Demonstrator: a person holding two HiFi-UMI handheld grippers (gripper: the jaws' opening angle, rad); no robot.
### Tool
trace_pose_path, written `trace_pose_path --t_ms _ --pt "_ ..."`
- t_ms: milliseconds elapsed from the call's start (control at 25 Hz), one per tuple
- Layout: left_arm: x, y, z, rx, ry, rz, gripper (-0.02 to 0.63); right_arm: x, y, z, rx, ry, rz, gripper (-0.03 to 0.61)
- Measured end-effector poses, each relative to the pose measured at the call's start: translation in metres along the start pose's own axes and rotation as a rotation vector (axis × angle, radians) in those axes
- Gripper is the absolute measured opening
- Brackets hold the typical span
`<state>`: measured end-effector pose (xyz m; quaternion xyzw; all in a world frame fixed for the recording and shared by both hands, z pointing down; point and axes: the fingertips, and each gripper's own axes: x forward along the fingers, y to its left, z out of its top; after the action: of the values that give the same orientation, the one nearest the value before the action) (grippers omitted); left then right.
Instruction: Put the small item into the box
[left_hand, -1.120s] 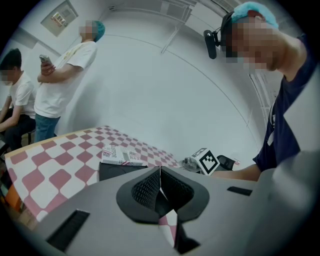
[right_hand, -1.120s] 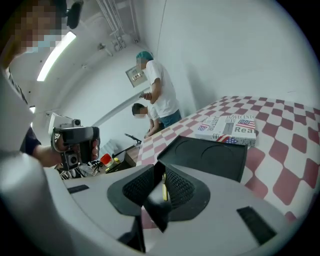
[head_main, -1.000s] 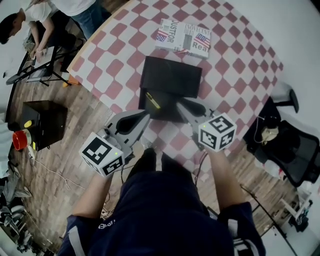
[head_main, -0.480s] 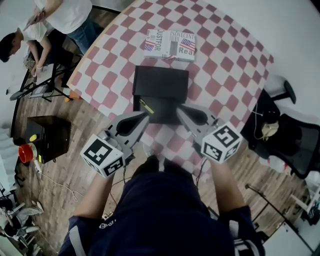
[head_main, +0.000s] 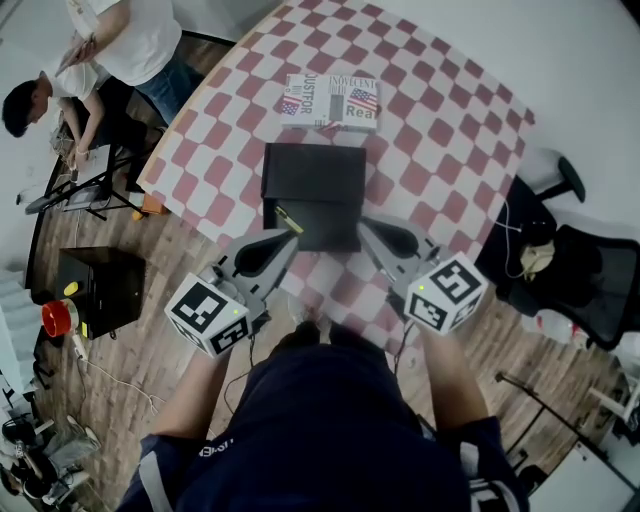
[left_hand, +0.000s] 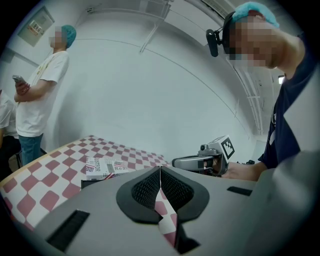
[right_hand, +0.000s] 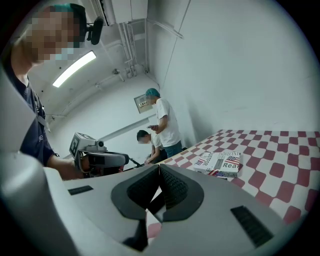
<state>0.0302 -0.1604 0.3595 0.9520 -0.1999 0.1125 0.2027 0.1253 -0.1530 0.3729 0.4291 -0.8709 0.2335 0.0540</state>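
Left gripper (head_main: 289, 234), right gripper (head_main: 363, 225) still closed by box (head_main: 315, 175), yellow item (head_main: 290, 219) unmoved

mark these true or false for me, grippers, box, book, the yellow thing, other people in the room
1. The left hand-held gripper and the right hand-held gripper both have their jaws together with nothing between them. True.
2. The printed book lies between the black box and the person holding the grippers. False: it lies on the far side of the box.
3. The tablecloth has red and white checks. True.
4. The left hand-held gripper holds the small yellow item. False: the item lies at the box's left edge and the gripper is empty.
5. Nobody else is in the room. False: two bystanders stand beyond the table's left side.
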Motion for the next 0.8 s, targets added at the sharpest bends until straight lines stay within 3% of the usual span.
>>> trace_pose_path --t_ms 800 --pt "-0.013 -0.028 -0.003 0.031 -0.017 -0.029 0.035 -0.022 0.027 -0.002 -0.033 -0.006 -0.007 0.017"
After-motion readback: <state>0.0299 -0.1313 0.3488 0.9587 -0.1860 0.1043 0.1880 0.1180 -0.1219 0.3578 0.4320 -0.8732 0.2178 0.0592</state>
